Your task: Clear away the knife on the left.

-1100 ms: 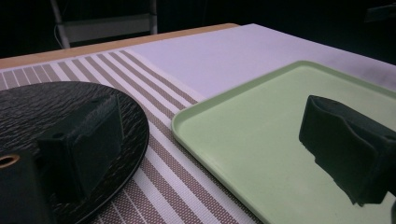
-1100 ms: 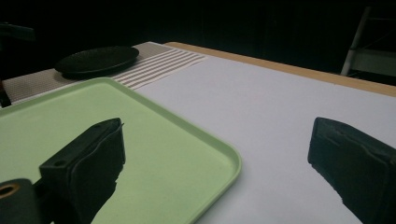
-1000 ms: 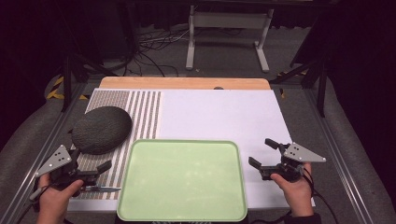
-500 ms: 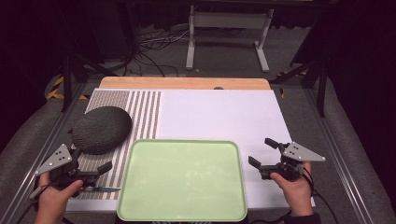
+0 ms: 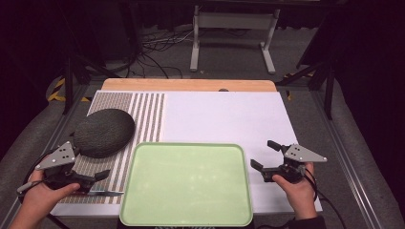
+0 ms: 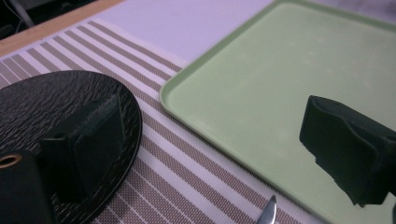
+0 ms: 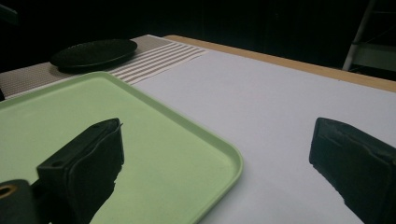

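Striped mat: knife under left gripper (apart)

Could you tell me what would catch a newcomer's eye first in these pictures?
The large pale green tray at the table's near edge stands out, bare inside. To its left, a dark textured plate sits on a striped placemat, with a knife lying near the mat's front edge. The left gripper and right gripper flank the tray, jaws open.
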Tool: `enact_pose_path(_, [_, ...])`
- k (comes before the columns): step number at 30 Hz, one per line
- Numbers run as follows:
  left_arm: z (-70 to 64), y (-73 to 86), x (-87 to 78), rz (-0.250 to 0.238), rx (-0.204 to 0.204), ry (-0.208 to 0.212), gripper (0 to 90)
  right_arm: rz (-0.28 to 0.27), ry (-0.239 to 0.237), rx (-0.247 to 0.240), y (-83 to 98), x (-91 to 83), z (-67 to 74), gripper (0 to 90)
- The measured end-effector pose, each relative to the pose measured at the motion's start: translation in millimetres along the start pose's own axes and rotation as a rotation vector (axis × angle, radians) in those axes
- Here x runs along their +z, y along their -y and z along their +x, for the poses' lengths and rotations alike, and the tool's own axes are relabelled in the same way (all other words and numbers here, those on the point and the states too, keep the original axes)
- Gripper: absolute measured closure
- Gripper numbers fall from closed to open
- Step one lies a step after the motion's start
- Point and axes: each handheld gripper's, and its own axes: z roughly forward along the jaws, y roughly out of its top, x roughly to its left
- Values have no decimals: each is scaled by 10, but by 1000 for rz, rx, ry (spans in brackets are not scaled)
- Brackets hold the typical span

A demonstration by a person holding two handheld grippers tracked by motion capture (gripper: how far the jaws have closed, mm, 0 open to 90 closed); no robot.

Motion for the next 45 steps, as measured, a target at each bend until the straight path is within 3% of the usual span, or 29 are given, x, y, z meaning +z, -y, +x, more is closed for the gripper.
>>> enact_pose_path(3, [7, -40, -4, 66, 27, 7, 80, 7, 4, -3, 1, -4, 1, 35])
enact_pose_path(4, [10, -61, -10, 117, 41, 26, 81, 7, 6, 0, 3, -10, -6, 33])
enact_pose_path(5, [10, -61, -10, 117, 41, 26, 87, 7, 6, 0, 3, -10, -6, 33])
enact_pose_path(7, [8, -98, -10, 182, 66, 47, 98, 8, 8, 4, 9, -14, -13, 31])
enact_pose_path(14, [23, -158, 24, 296, 105, 87, 93, 22, -18, 6, 43, -22, -15, 38])
enact_pose_path(39, [45, -170, 94, 596, 217, 141, 115, 24, -25, 13, 50, -13, -34, 37])
enact_pose_path(45, [55, -142, 120, 669, 277, 152, 147, 29, -26, 7, 51, -16, -27, 37])
